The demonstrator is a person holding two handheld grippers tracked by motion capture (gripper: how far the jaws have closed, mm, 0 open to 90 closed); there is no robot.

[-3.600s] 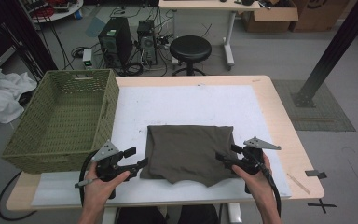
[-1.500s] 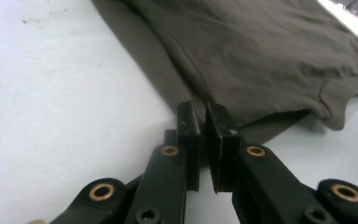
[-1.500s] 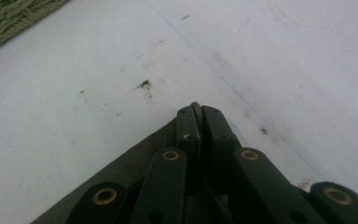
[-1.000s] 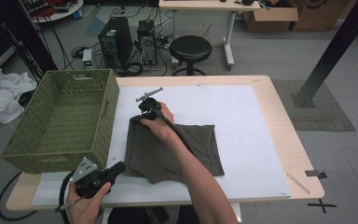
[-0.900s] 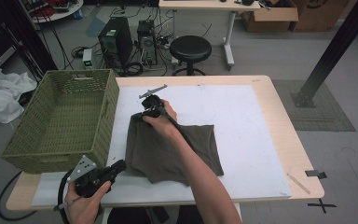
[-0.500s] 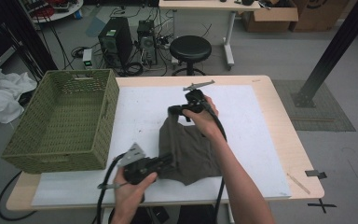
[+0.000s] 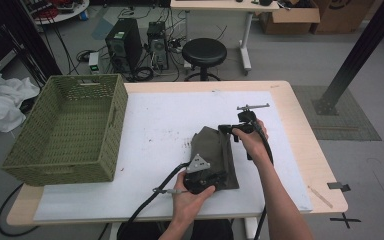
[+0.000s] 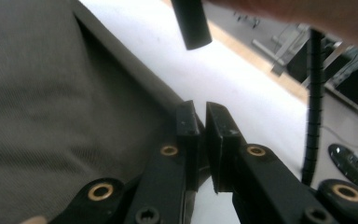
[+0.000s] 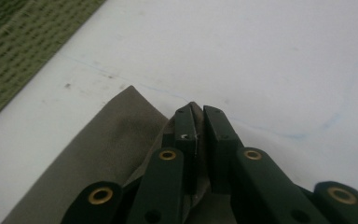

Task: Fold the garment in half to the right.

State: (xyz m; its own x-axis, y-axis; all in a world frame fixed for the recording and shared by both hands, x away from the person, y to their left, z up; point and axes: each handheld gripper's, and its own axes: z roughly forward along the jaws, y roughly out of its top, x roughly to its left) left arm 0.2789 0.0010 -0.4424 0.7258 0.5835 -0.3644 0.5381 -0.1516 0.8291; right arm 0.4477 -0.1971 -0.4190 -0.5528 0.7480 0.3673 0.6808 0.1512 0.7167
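Note:
An olive-brown cloth (image 7: pixel 214 152) lies folded into a narrow strip on the white mat (image 7: pixel 150 120). At the cloth's near end my left gripper (image 7: pixel 219 176) is shut on its edge. In the left gripper view the jaws (image 8: pixel 203 122) are pressed together over the cloth (image 8: pixel 51 93). My right gripper (image 7: pixel 226 128) is shut on the far corner. In the right gripper view the jaws (image 9: pixel 198 116) pinch that cloth corner (image 9: pixel 121 135) just above the mat. The right forearm reaches across beside the cloth.
A green woven basket (image 7: pixel 65 130) stands at the table's left side. The wooden table edge (image 7: pixel 310 145) runs along the right of the mat. Behind the table are a black stool (image 7: pixel 204 50) and computer towers (image 7: pixel 122 47). The other gripper's cable (image 8: pixel 312 93) hangs in the left gripper view.
Both grippers have moved to the right with the cloth held. The cloth has been drawn into a narrower fold and now lies farther right on the mat.

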